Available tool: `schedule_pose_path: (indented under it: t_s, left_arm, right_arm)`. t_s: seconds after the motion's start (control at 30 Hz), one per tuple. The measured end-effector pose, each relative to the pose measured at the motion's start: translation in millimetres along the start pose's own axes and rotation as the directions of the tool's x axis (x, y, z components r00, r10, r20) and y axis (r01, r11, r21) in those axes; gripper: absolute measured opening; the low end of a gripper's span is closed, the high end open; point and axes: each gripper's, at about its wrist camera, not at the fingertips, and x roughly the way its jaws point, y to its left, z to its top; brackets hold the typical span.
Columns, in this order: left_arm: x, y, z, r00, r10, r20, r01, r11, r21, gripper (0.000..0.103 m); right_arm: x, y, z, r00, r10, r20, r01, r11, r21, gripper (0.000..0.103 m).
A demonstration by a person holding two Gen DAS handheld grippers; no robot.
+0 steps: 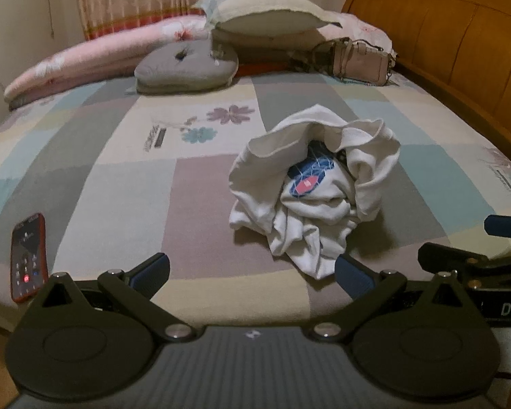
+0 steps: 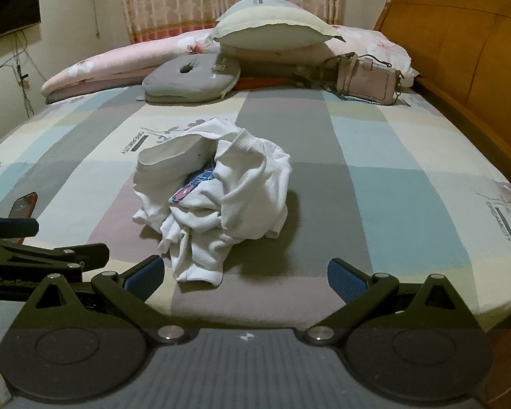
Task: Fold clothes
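A white sweatshirt [image 1: 315,191] lies in a crumpled heap in the middle of the bed [image 1: 119,177], with a blue and pink print showing inside its folds. The left tongs [image 1: 252,274] and the right tongs [image 2: 245,277] are both spread wide and hold nothing, near the front edge of the bed. A red phone [image 1: 29,257] lies to the left. At the back sit a grey cushion [image 1: 187,68], a pillow [image 1: 265,10] and a pink handbag [image 1: 361,63].
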Motion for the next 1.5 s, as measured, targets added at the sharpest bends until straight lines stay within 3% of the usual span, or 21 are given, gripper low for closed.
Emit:
schedule_pose_path:
  t_s: [0.23,0.47,0.67,0.87,1.17,1.5]
  left_arm:
    - [10,1,3,1.0,-0.015,0.006,0.015,1.0,0.007,0.102]
    - [18,-3,3,0.999,0.01,0.047,-0.013,0.998,0.068,0.102]
    - [12,5,3,0.999,0.017,0.04,-0.019,0.999,0.041,0.102]
    - [1,7,1,0.994,-0.048,0.099,0.044,0.998,0.042,0.102]
    - [5,11,2,0.994,-0.04,0.101,0.039,0.999,0.016,0.102]
    - [8,8,2,0.997,-0.036,0.075,0.03,0.996,0.084,0.102]
  right_arm:
    - [14,-5,3,1.0,0.01,-0.016,-0.01,1.0,0.002,0.103]
    - [21,-10,7,0.999,0.006,0.033,-0.006,1.0,-0.023,0.103]
    - [18,-20,5,1.0,0.008,0.027,-0.008,1.0,0.016,0.103]
    - [18,-27,0,0.998,0.065,0.001,-0.065,0.996,0.053,0.103]
    - [15,-17,-1,0.998,0.062,0.005,-0.062,0.998,-0.005,0.103]
    - [10,-17,-1,0.996,0.091,0.001,-0.091,0.996,0.003,0.103]
